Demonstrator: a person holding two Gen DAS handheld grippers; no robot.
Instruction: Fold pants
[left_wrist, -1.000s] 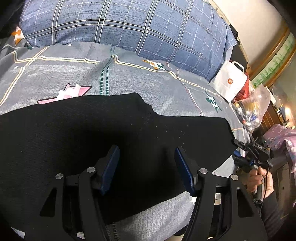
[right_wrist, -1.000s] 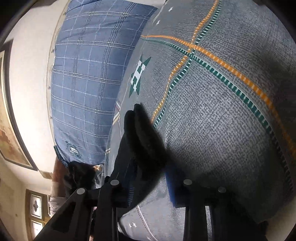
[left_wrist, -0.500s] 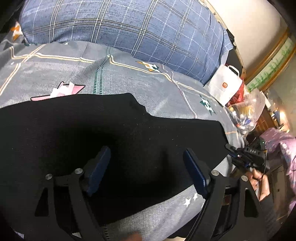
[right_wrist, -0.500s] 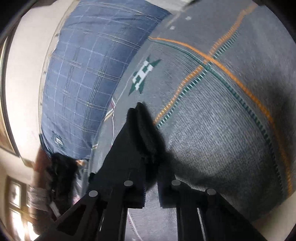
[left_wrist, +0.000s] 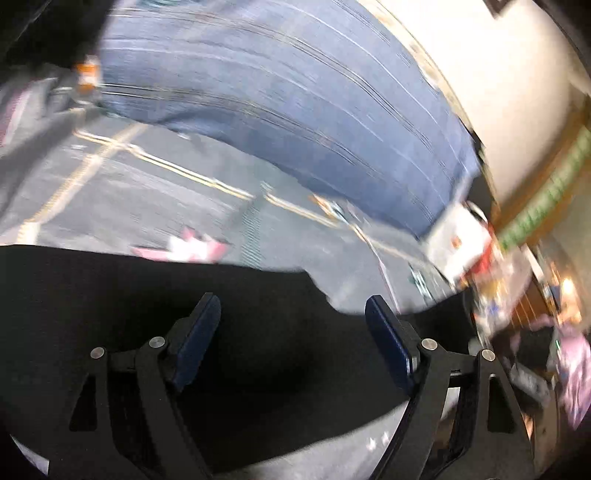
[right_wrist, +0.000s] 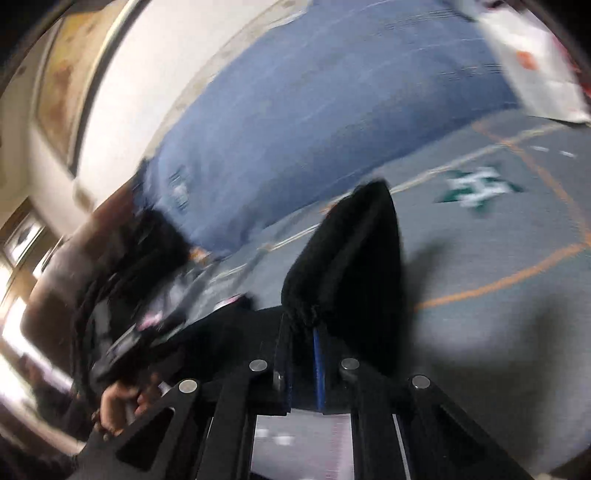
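**A:** Right claw (right_wrist: 301, 363) first: its jaws are pinched nearly together on a bunched end of the black pants (right_wrist: 351, 258), and the cloth stands up in a hump just ahead of the tips.

**B:** And the left claw (left_wrist: 291, 325)?

**A:** Jaws spread wide, holding nothing. It hovers over the flat part of the pants (left_wrist: 129, 295), which spreads under and past both tips.

**B:** So which step is this?

**A:** I'd judge a fold is under way: the right claw has one end lifted to carry it over the rest. Next it likely needs to bring that end across and lay it square, while the left claw pins or steadies the flat part.

**B:** Which way do they run?

**A:** Long axis seems crosswise to the left claw, side to side on the grey bedspread (left_wrist: 155, 206). Both views are blurred, so I can't tell waist from hem. Farther off lies the blue plaid pillow (left_wrist: 295, 122).
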